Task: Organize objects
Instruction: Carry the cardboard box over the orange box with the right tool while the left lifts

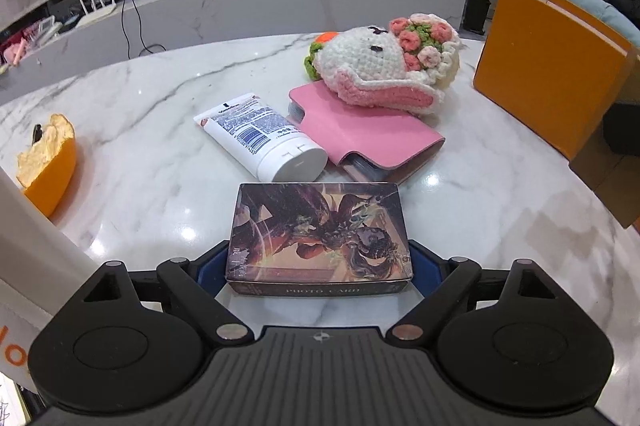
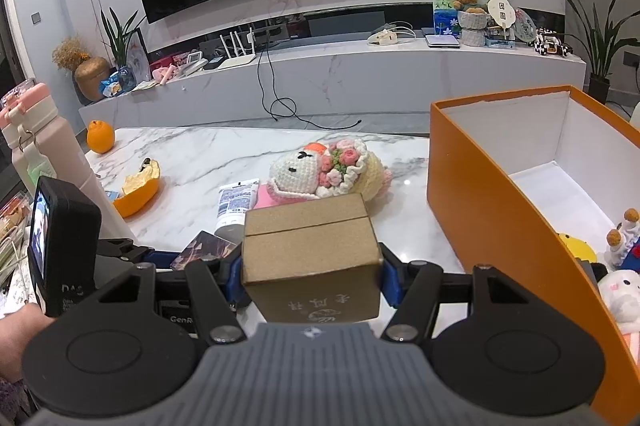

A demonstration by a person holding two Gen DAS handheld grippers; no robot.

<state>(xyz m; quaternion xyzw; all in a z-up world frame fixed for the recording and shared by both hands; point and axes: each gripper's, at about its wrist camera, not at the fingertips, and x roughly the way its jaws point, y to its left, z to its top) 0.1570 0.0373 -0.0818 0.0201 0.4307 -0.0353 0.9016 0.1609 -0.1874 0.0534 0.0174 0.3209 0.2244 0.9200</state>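
Marble-patterned desk [image 1: 160, 162], white with grey veins, glossy, reflecting ceiling lights. Left gripper [image 1: 319, 262]: blue-padded jaws closed narrow on both long sides of one flat rectangular photo card box [image 1: 319, 238], printed with dark red and brown artwork, matte card, resting low at the desk surface. Just beyond it, one white plastic tube [image 1: 262, 136] lies on its side, flat round cap toward the camera, touching one pink leather-look card wallet [image 1: 368, 134]. One crocheted rabbit head [image 1: 384, 66], white yarn with pink ears and a band of knitted roses, rests on the wallet's far end. One hollow orange peel half [image 1: 48, 166] sits well apart at the left.

Right gripper [image 2: 310, 272]: jaws clamped on one plain brown cardboard carton [image 2: 312, 254], squarish, matte, with printed characters on its near face, held above the desk. One orange storage box [image 2: 472, 194], rigid card with white lining, stands open just to the right; several small plush toys [image 2: 618, 290] lie inside, exact count unclear. One whole orange [image 2: 101, 137] sits at the desk's far left edge. One pale bottle [image 2: 28, 146] with a pink lid stands left.
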